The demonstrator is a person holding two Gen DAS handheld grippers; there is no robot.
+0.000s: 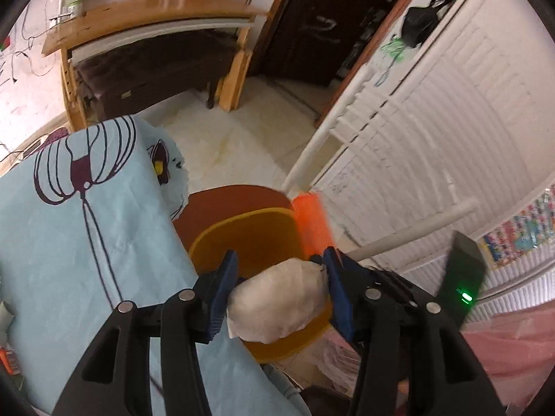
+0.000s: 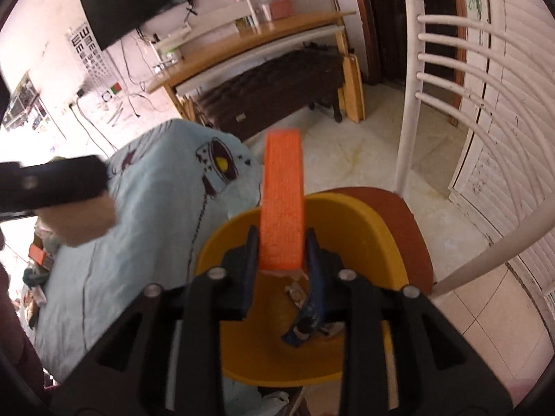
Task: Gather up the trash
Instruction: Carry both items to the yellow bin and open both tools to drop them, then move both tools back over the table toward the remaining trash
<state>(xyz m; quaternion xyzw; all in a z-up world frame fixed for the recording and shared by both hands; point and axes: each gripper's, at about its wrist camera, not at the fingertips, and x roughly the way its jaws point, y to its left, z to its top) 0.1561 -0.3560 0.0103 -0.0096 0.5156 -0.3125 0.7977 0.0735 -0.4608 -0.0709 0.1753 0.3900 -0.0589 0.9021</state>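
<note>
While both loads are hanging over the yellow bin [image 2: 364, 228], I am judging the collecting as partway done.

Left gripper [image 1: 277, 277]: I am carrying a crumpled white tissue wad [image 1: 281, 301] between the blue pads [image 1: 222, 287]; the jaws are standing about half open. The wad is filling the gap and seems to be touching both pads, though how firmly I cannot tell.

Right gripper [image 2: 282, 246]: I am carrying an orange foam block [image 2: 282, 201] upright between narrowly parted jaws. A sliver of gap seems to be showing on each side, so I cannot tell whether the pads are pressing it.

Bin contents: blue-and-white wrapper scraps [image 2: 305, 319] are lying at the bottom, at 5 o'clock from the block in the right wrist view. That part is done.

Bin position: it is sitting on the brown seat of the white chair [image 2: 412, 104], just beside the light-blue patterned cloth [image 1: 69, 225] at its 9 o'clock.

Left to do: I am judging that both the wad and the block are not yet dropped in.

Cloth: at its far corner, at 11 o'clock from the bin, a small yellow item [image 1: 158, 166] is lying; too small to identify as trash.

Far: the wooden desk [image 2: 242, 41] is standing at 12 o'clock.
</note>
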